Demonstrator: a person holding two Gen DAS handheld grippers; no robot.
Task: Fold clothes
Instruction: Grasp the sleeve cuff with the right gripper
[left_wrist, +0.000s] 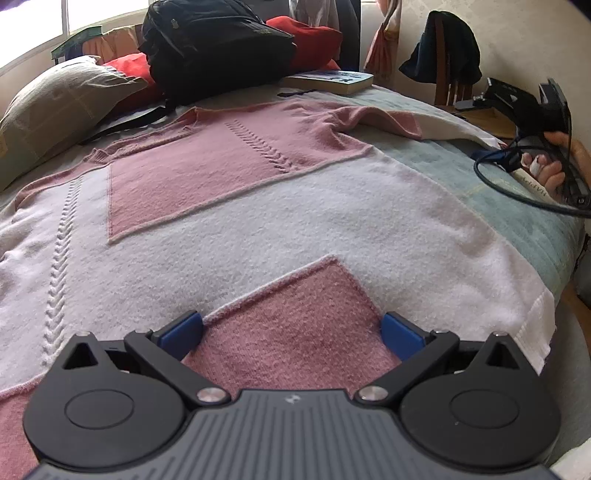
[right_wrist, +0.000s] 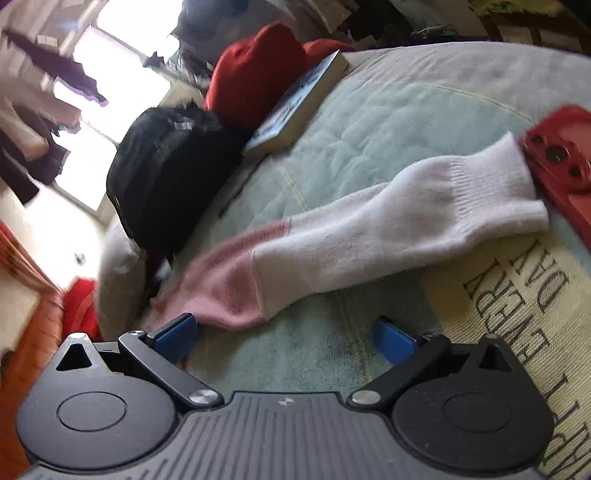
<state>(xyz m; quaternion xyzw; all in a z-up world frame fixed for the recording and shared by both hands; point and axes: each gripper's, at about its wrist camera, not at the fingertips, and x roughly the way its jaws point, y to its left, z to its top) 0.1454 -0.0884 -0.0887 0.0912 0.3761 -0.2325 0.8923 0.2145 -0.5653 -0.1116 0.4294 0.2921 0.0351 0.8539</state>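
Observation:
A pink and white knit sweater lies spread flat on the bed. My left gripper hovers open just above its near pink panel, blue pads on either side, nothing between them. In the right wrist view one sleeve of the sweater, pink near the shoulder and white toward the cuff, stretches across the pale green quilt. My right gripper stands open close to the pink end of that sleeve, holding nothing. In the left wrist view a hand holds the other gripper at the far right.
A black backpack, red cushions, a grey pillow and a book sit at the head of the bed. A red case lies by the sleeve cuff, beside a printed cushion. A chair stands by the wall.

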